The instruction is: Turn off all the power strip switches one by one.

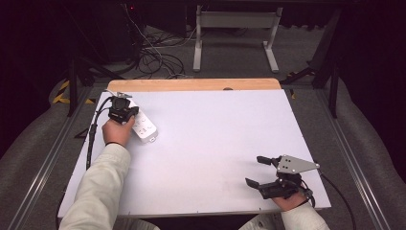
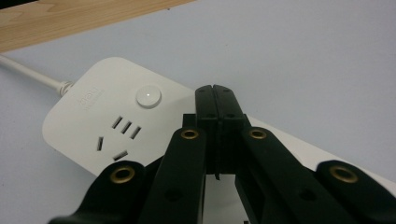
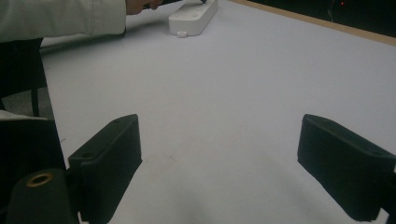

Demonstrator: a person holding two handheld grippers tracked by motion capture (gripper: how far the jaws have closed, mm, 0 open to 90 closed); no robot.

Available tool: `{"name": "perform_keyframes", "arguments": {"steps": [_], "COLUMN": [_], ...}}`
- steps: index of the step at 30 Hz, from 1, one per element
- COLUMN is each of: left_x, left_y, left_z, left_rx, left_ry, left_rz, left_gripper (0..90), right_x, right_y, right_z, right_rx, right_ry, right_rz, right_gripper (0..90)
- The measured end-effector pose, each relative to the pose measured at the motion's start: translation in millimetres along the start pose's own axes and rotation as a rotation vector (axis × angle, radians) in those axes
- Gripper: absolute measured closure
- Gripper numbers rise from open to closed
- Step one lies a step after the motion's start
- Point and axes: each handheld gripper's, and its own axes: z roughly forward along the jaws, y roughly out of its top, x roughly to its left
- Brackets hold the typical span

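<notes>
From above, on the white desk [image 1: 206, 143], my left tongs [image 1: 125, 106] sit at the far left corner, directly over the cord end of a white power strip [image 1: 143, 128]. The strip lies flat, running diagonally toward the desk's middle. My left hand [image 1: 117, 130] is just beside it. My right tongs [image 1: 256, 170] rest near the front right edge, well apart from the strip, jaws spread wide with nothing between them. A bare wooden strip [image 1: 191, 85] edges the far side of the desk. No containers on the desk.

Left gripper view: my left tongs [image 2: 215, 91] have the jaws pressed together, tips touching, holding nothing. The tips hover over the power strip [image 2: 93, 121], just right of its round button [image 2: 148, 97]; whether they touch the casing I cannot tell. A socket [image 2: 119, 137] lies left of the jaws. The cord [image 2: 30, 72] leaves toward the wooden edge.

Right gripper view: my right tongs [image 3: 219, 168] stand wide open over bare desk. Far off, the power strip [image 3: 194, 18] lies beside my left sleeve [image 3: 60, 18].
</notes>
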Motion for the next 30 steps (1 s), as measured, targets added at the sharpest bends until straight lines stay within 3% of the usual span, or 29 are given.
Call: {"name": "perform_keyframes", "arguments": {"steps": [16, 20, 30], "left_x": [0.0, -7.1, -6.4], "left_y": [-5.1, -5.5, -6.0], "left_z": [1.7, 3.1, 3.6], "left_rx": [-0.025, -0.033, -0.041], "left_ry": [-0.008, 0.011, 0.011], "left_rz": [0.010, 0.065, 0.055], "left_gripper": [90.0, 90.0, 90.0], "right_x": [0.2, 0.1, 1.4], "right_y": [-0.5, -0.4, -1.2], "right_z": [-0.5, -0.3, -2.4], "right_rx": [0.000, 0.002, 0.000], "right_ry": [0.000, 0.001, 0.002], "right_rz": [-0.003, -0.003, 0.001], "right_gripper": [13.8, 13.8, 13.8]}}
